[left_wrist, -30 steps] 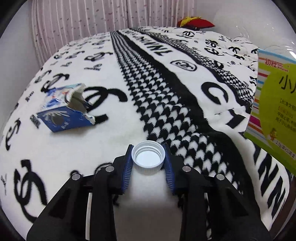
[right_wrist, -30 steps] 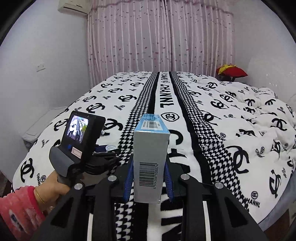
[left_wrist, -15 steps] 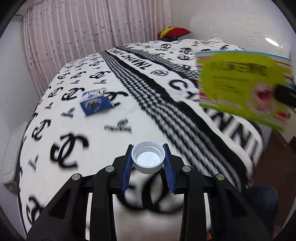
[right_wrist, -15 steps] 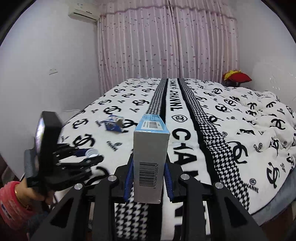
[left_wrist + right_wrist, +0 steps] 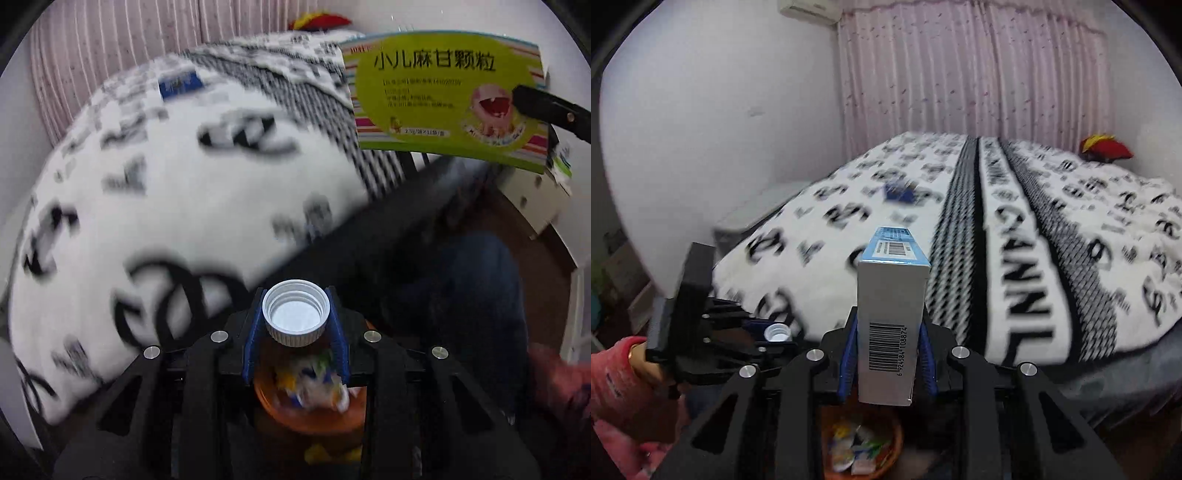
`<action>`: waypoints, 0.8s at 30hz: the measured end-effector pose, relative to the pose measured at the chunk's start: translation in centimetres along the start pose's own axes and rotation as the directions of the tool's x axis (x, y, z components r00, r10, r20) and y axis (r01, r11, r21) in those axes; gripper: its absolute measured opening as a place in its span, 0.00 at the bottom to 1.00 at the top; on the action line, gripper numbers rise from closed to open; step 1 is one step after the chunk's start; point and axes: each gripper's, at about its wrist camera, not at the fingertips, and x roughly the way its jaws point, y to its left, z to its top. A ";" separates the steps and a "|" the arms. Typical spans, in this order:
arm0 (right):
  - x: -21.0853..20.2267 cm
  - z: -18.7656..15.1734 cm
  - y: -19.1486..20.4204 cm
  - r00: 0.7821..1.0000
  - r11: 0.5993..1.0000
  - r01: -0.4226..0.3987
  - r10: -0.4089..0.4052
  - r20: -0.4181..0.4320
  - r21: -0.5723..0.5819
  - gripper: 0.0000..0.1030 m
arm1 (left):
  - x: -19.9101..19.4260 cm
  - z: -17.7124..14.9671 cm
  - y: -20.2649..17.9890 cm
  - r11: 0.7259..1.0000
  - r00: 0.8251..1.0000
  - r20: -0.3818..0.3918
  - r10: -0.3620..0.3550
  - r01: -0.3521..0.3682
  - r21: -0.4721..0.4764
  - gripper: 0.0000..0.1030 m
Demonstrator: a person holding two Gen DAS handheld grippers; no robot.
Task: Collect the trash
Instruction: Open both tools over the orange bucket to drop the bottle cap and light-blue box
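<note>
Both grippers, fingers clamping white cap [image 5: 296, 314] and box [image 5: 892, 325], now hang over the orange bin [image 5: 314, 413].

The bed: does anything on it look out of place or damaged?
Yes. A small blue carton lies alone on the black-and-white blanket, left of the central stripe. It looks like leftover trash, out of place on bedding. Blur hides whether it is torn. Nothing else on the bed stands out; the red cushion sits at the far corner.

A black-and-white blanket [image 5: 1015, 229] covers the bed before pink curtains [image 5: 960, 74]; a red cushion [image 5: 1106, 149] lies on it.
</note>
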 end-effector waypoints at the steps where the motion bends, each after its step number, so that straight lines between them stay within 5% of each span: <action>1: 0.0 -0.9 0.5 1.000 1.000 -0.016 0.016 -0.024 0.001 0.28 | 0.4 -1.2 -0.2 1.000 1.000 -0.025 -0.017 0.017 -0.007 0.30; 10: 5.2 -9.2 2.3 0.961 0.996 -0.072 0.083 -0.264 0.053 0.28 | 7.2 -8.1 -1.0 0.996 0.973 -0.219 -0.070 0.055 -0.071 0.30; 24: 16.3 -16.7 1.8 0.872 0.993 -0.005 0.064 -0.485 0.122 0.28 | 15.7 -11.0 -1.2 0.991 0.915 -0.397 -0.073 0.024 -0.128 0.30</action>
